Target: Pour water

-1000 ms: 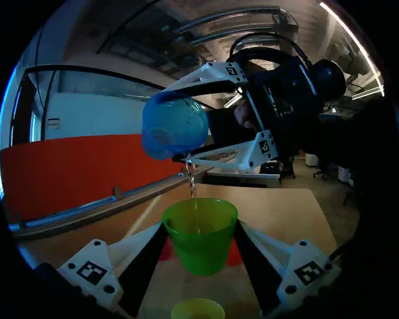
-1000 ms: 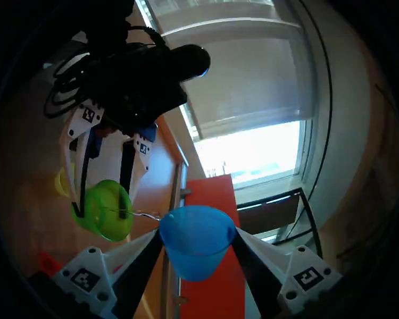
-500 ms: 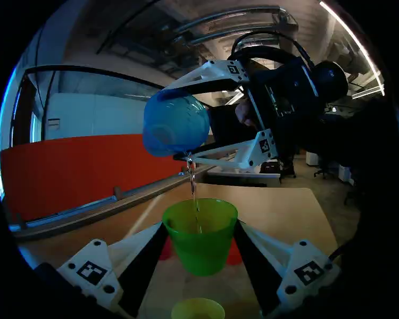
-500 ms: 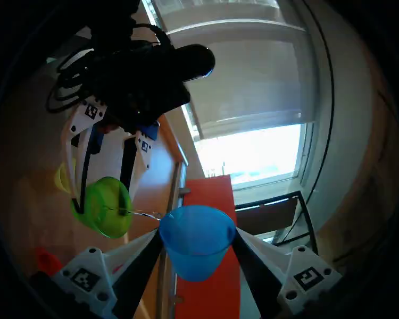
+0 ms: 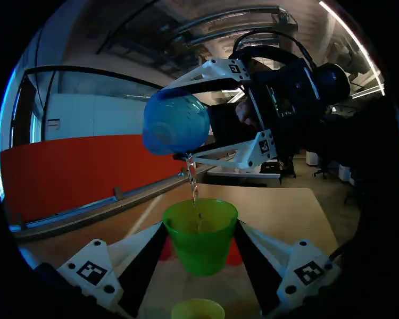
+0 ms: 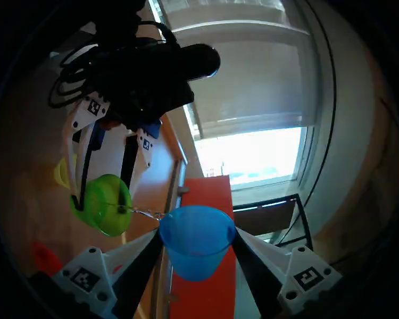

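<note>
**Clerk:** Item one, the left hand-held gripper [image 5: 199, 229]. How is it listed?

**Checker:** It is listed as clenched on the green cup [image 5: 200, 244]. The cup is held upright above the table [image 5: 290, 210], with both fingers pressed on its sides.

**Clerk:** Item two?

**Checker:** The right hand-held gripper [image 6: 197, 236], clamped on the blue cup [image 6: 197, 252]. In the left gripper view that cup is seen tipped over above the green one, mouth turned down and aside, and apart from it.

**Clerk:** And the water?

**Checker:** A thin water stream [image 5: 192, 183] is recorded running from the blue cup's lower lip into the green cup's mouth. The level inside cannot be read.

**Clerk:** Hazards to be entered?

**Checker:** Three are judged likely.
- **Miss:** the stream is received near the middle of the mouth, but it is thin and broken. It could be carried past the rim if either cup is shifted sideways.
- **Gush:** if the blue cup is tilted further too quickly, the water could be thrown across the far rim onto the table.
- **Overfilling:** the fill level is not seen, so the moment to stop could be misjudged.

**Clerk:** Anything beneath to be noted?

**Checker:** A yellow cup [image 5: 198, 309] and a red item [image 5: 233, 256] are logged below the green cup, and both could be wetted by a miss. If the green cup is squeezed too hard, its wall could be deformed and water slopped out.
</note>
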### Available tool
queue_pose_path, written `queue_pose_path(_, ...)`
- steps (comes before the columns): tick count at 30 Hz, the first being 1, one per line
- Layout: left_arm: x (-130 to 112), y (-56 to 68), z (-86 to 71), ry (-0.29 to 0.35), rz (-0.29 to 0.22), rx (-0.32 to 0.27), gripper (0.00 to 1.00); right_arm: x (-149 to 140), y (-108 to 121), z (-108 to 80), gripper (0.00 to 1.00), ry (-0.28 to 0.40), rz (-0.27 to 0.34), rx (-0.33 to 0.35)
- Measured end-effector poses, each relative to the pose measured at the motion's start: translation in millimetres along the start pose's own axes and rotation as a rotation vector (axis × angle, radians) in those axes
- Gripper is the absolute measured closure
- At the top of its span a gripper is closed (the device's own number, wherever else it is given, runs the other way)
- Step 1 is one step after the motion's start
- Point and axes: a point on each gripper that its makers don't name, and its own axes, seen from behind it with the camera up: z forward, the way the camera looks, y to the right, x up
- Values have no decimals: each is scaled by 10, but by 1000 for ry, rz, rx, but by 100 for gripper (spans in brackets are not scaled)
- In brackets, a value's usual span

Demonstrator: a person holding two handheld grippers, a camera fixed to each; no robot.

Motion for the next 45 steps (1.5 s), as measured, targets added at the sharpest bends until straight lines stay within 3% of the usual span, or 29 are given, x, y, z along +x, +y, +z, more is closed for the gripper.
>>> queue_pose_path(45, -28, 5, 1, -1, -1, -1, 14, 5, 77, 10, 9, -6, -101, -18)
